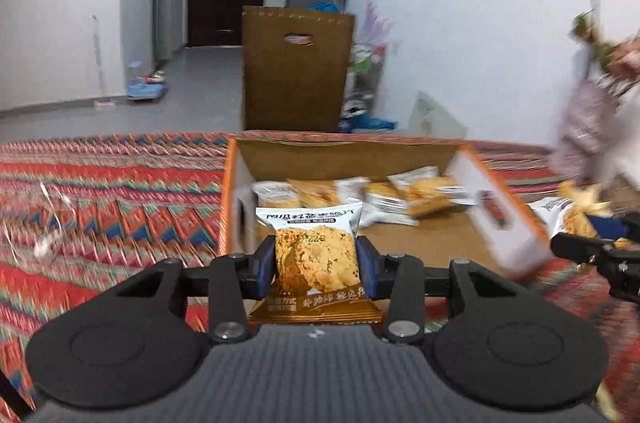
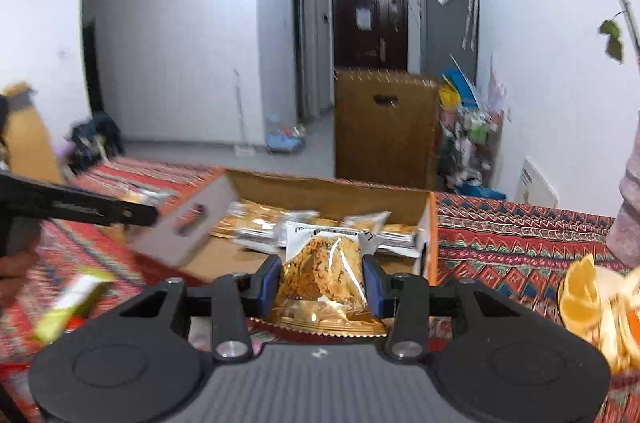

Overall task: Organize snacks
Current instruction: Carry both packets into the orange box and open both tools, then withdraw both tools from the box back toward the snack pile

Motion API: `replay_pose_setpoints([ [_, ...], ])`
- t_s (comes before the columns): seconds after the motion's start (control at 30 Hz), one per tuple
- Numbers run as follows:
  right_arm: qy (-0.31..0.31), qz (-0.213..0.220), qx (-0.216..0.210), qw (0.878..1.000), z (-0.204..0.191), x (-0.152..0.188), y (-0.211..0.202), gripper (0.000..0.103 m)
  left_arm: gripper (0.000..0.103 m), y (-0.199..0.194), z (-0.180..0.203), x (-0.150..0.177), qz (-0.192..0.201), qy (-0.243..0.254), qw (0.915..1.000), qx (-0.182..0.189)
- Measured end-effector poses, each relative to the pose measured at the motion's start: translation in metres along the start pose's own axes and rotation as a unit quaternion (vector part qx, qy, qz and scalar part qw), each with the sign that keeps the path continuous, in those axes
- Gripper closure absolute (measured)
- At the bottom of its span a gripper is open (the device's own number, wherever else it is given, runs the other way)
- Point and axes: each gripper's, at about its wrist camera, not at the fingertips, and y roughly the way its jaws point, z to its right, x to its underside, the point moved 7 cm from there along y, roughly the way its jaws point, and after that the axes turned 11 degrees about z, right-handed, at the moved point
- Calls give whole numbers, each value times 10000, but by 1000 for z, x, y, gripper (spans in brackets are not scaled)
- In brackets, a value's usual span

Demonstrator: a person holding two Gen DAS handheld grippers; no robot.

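Observation:
My left gripper is shut on a snack packet with a white top, a cookie picture and a gold bottom edge. It hangs just in front of an open cardboard box that holds several like packets. At the right edge of this view the right gripper carries its own packet. In the right wrist view my right gripper is shut on a similar cookie packet, close to the same box with packets inside. The left gripper's arm shows at far left.
The box rests on a red patterned cloth. A tall brown carton stands on the floor behind. A pink vase with flowers is at the right. Orange slices lie at right, a green-yellow packet at left.

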Motion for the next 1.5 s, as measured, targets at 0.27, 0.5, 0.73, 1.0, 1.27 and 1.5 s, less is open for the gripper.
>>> replay_pose_setpoints([
  [0.27, -530, -1094, 687, 9902, 31, 23, 122, 60, 60, 84, -13, 16, -601, 380, 9968, -354],
  [0.5, -1170, -1289, 921, 9804, 26, 40, 149, 49, 49, 90, -5, 21, -567, 574, 9965, -212],
  [0.73, -894, -1003, 798, 9877, 30, 17, 116, 47, 38, 49, -13, 3, -358, 461, 9980, -228],
  [1.0, -624, -473, 489, 9957, 19, -16, 11, 36, 21, -73, -6, -21, 273, 301, 9992, -1],
  [1.27, -469, -115, 74, 9988, -18, 10, -113, 25, 12, -205, 16, 17, 792, 259, 9961, 302],
  [1.5, -177, 105, -69, 9998, -52, 63, -199, 20, 10, -273, 34, 97, 830, 68, 9965, 89],
])
